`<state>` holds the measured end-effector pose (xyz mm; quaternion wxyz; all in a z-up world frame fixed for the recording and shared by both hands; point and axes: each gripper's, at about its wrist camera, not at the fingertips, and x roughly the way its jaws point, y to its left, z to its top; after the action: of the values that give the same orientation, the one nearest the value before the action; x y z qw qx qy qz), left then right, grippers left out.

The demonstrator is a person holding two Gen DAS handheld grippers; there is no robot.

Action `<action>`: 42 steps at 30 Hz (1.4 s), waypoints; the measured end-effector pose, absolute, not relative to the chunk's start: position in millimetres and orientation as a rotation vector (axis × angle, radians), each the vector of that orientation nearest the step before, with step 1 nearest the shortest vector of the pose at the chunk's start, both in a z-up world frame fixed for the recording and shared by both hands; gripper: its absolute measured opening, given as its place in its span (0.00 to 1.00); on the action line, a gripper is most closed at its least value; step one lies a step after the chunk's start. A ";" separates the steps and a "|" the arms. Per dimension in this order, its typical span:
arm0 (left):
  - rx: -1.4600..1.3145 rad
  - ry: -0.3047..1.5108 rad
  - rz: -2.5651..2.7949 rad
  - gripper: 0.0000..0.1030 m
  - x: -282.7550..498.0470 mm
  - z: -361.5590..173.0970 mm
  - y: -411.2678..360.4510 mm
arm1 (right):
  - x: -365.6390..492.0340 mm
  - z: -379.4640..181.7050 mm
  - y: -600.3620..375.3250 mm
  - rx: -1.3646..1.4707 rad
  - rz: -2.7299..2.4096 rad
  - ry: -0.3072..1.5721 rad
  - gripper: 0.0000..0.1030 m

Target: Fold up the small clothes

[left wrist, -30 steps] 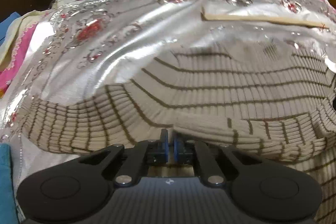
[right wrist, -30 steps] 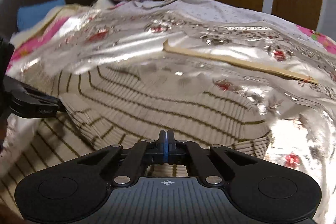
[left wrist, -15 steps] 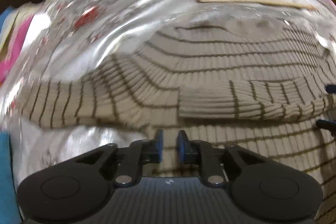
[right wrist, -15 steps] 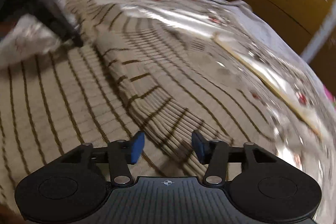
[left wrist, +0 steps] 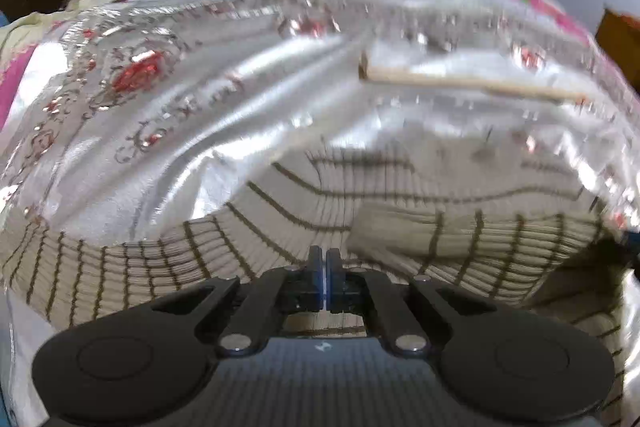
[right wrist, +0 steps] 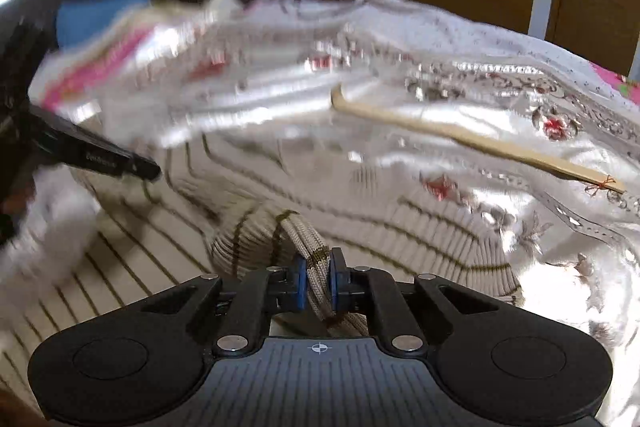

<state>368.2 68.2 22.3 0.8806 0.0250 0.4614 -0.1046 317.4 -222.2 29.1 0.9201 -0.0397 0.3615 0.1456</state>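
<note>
sweater: striped knit sweater (left wrist: 400, 211) is lying flat on the silver floral bedspread (left wrist: 224, 131), long axis running 9 to 3 in the left view
right gripper (right wrist: 318, 277): fingers are closing, pinching a bunched ribbed edge of the knit
left gripper (left wrist: 325, 273): fingers are pressed together at the near hem, just at 12; whether fabric is caught, cannot tell
nearer hand: right, already gripping
hidden: sweater's near edge is lying under both gripper bodies; both views are blurring
</note>
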 end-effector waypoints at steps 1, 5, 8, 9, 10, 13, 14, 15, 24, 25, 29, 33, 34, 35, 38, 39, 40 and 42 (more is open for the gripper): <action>0.062 0.959 -0.212 0.09 361.7 20.4 70.5 | 313.8 26.2 -221.0 -0.111 0.323 0.747 0.10; 0.154 1.102 -0.177 0.10 334.7 -22.8 73.9 | 292.1 -20.4 -199.5 -0.290 0.440 0.882 0.15; 0.178 1.099 -0.181 0.10 313.9 -28.5 74.0 | 268.1 -34.0 -183.3 -0.450 0.460 0.831 0.20; 0.168 1.091 -0.177 0.10 310.0 -25.3 73.0 | 266.3 -32.2 -182.1 -0.457 0.463 0.826 0.23; 0.147 1.087 -0.176 0.11 307.9 -24.2 72.6 | 266.6 -28.1 -182.9 -0.445 0.468 0.819 0.25; 0.134 1.080 -0.179 0.12 304.8 -22.3 68.6 | 274.4 -11.6 -187.8 -0.385 0.479 0.797 0.32; 0.137 1.075 -0.178 0.13 304.5 -21.1 68.2 | 279.8 -5.3 -190.2 -0.329 0.485 0.801 0.33; 0.131 1.072 -0.177 0.13 304.4 -21.0 68.5 | 286.7 -1.2 -193.9 -0.266 0.498 0.811 0.36; 0.058 1.068 -0.152 0.15 290.4 -19.7 92.2 | 367.8 -26.3 -196.7 0.208 0.427 0.954 0.37; 0.059 1.066 -0.154 0.15 288.5 -19.1 93.6 | 374.0 -29.4 -197.1 0.267 0.433 0.966 0.32; 0.056 1.045 -0.150 0.16 281.4 -10.7 101.2 | 375.7 -22.2 -175.0 0.293 0.432 0.925 0.12; 0.066 1.029 -0.103 0.17 277.1 -7.0 113.2 | 338.8 -7.6 -115.4 -0.074 0.552 0.777 0.16; 0.067 1.035 -0.090 0.17 276.6 -8.0 116.9 | 330.0 -13.1 -102.2 -0.162 0.602 0.779 0.17; 0.065 1.042 -0.082 0.17 276.1 -8.7 119.6 | 320.8 -19.6 -91.4 -0.247 0.635 0.783 0.19; 0.067 1.040 -0.076 0.17 274.0 -7.0 124.5 | 294.4 -29.3 -85.4 -0.381 0.636 0.753 0.22; 0.073 1.032 -0.080 0.17 274.0 -5.2 124.0 | 290.6 -26.9 -92.3 -0.358 0.631 0.756 0.26; 0.077 1.025 -0.085 0.17 274.7 -3.8 122.6 | 287.7 -22.6 -101.3 -0.326 0.620 0.762 0.27; 0.081 1.014 -0.102 0.17 279.3 -1.7 117.1 | 283.3 -9.9 -126.4 -0.258 0.576 0.755 0.27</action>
<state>279.3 117.1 -1.7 0.8721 0.0386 0.4853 -0.0490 283.3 -126.4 -9.9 0.8814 -0.1241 0.3623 0.2765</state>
